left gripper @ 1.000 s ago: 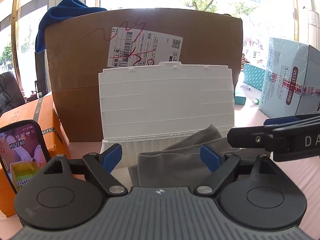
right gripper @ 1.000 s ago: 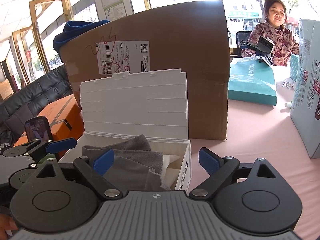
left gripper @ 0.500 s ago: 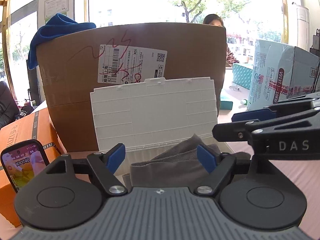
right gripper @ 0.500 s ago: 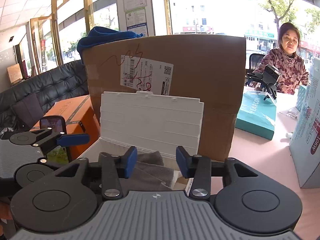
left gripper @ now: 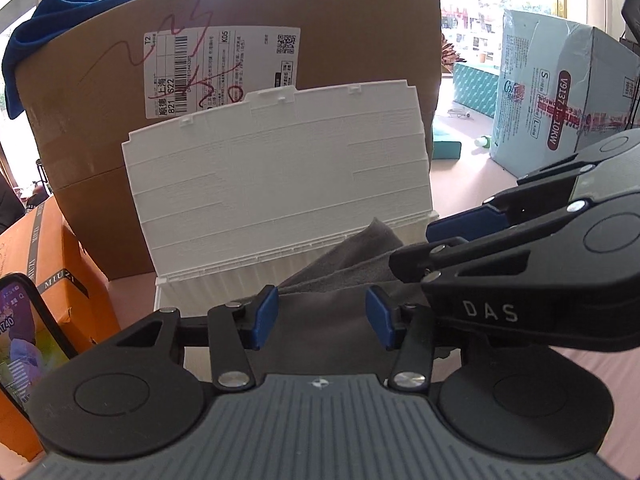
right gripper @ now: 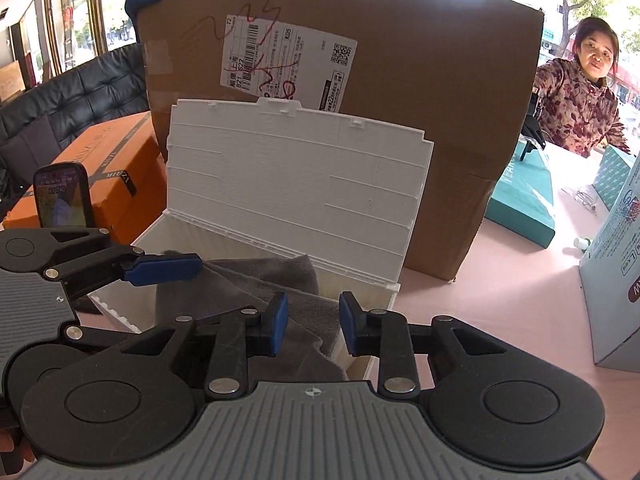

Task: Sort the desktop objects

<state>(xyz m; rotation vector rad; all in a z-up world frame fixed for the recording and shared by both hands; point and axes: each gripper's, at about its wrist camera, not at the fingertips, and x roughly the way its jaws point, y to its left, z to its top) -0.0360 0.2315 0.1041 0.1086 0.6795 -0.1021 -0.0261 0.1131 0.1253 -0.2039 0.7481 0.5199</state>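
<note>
A white plastic storage box stands on the pink table with its lid upright against a big cardboard box. A grey cloth lies bunched inside it, partly over the front rim. My left gripper hovers over the cloth, jaws partly closed with a gap, holding nothing. My right gripper hovers over the cloth's right part, jaws narrowed with a gap, empty. Each gripper shows in the other's view: the right, the left.
The large cardboard box with a blue cloth on top stands behind. An orange box and a phone are at left. A pale blue carton and teal boxes are at right. A woman sits beyond.
Both grippers have moved forward and down over the box. The left jaws narrowed from wide open. The right jaws closed in half a second ago and now stand a little wider.
</note>
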